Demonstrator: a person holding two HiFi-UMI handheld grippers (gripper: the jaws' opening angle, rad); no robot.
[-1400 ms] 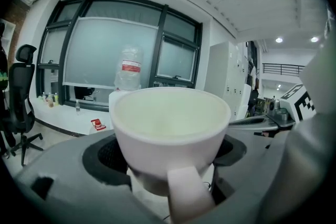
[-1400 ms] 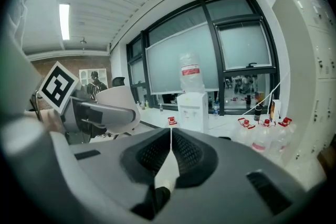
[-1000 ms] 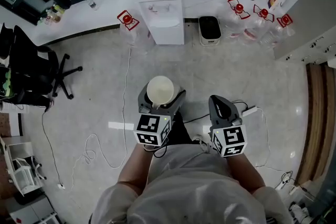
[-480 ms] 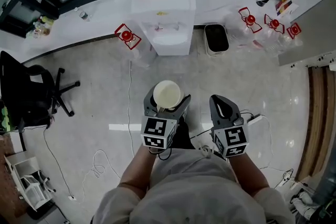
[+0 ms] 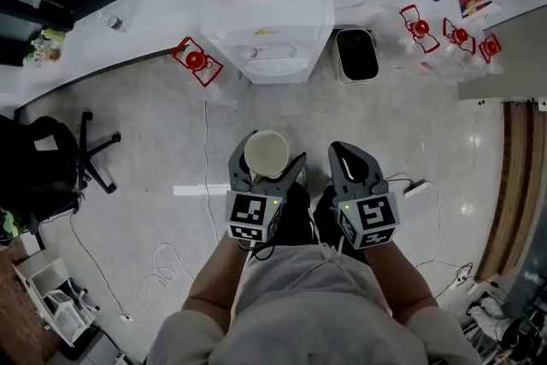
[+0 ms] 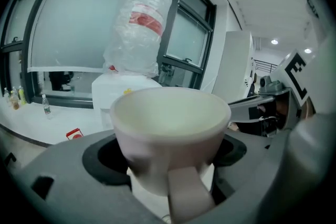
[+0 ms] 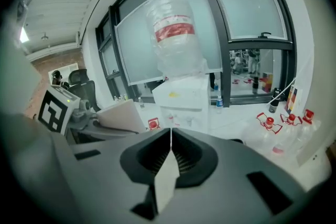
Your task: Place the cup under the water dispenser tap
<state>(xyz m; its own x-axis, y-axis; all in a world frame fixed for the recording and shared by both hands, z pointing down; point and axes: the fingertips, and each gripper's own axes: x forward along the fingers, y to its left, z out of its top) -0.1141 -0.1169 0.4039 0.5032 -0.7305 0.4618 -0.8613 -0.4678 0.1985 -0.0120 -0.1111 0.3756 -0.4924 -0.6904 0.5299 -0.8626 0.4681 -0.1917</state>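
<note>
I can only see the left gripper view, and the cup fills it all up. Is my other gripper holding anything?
Observer: No. The right gripper has its jaws shut, with nothing between them.
Operator: What's on the floor by the water dispenser?
Observer: In the head view, a black bin stands just right of the water dispenser.
Operator: Is there anything I could trip on?
Observer: Maybe. A thin cable runs along the floor, a little to the left of your cup.
</note>
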